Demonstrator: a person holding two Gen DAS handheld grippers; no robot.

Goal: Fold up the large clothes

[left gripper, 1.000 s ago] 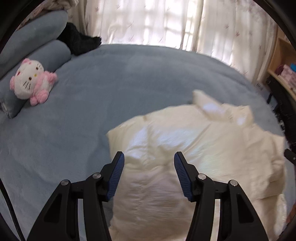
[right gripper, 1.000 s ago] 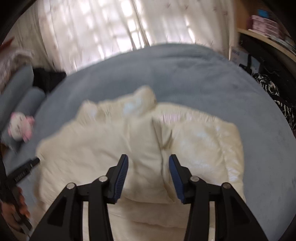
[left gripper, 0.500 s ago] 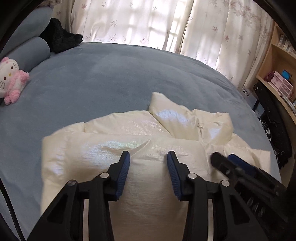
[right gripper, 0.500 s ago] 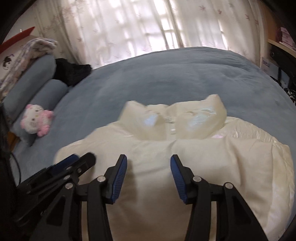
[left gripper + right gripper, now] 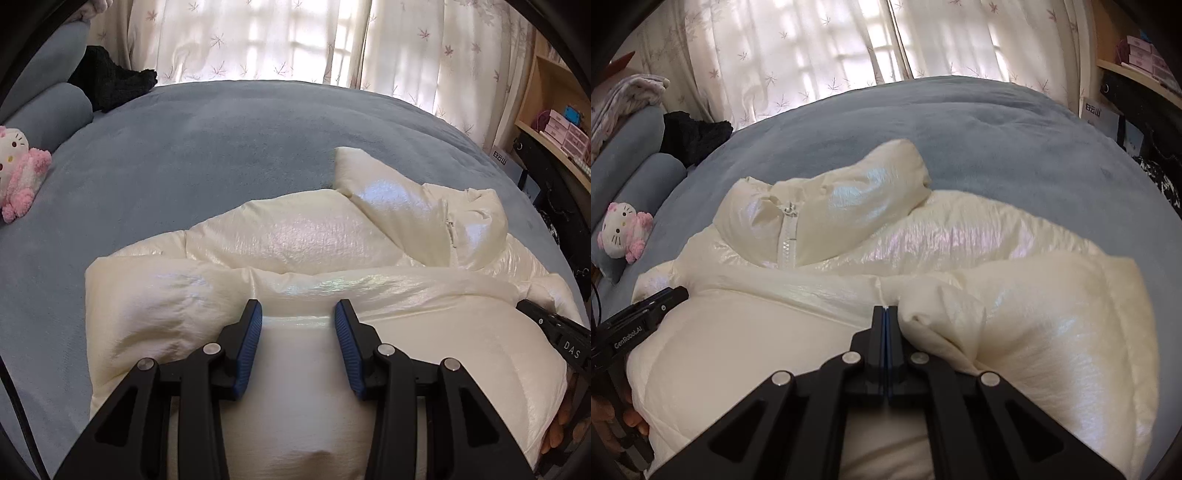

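A cream, shiny puffer jacket (image 5: 303, 236) lies on the blue bed, collar and zipper (image 5: 786, 236) toward the window. Its lower part is folded up over the body, matte lining showing (image 5: 295, 387). My left gripper (image 5: 298, 314) is open, its blue pads on either side of the folded edge. My right gripper (image 5: 885, 312) is shut at the same folded edge (image 5: 849, 295); whether fabric is pinched between the fingers does not show. Each gripper shows at the edge of the other's view, the right one (image 5: 554, 332) and the left one (image 5: 639, 321).
The blue bed (image 5: 221, 140) stretches to the curtained window. A Hello Kitty plush (image 5: 622, 229) lies by blue pillows (image 5: 631, 177) at the left, with a black garment (image 5: 110, 81) behind. Shelves with boxes (image 5: 561, 125) stand at the right.
The right gripper has closed from open at the folded edge. Both grippers have moved forward over the jacket, and the folded-up part now lies over the body.
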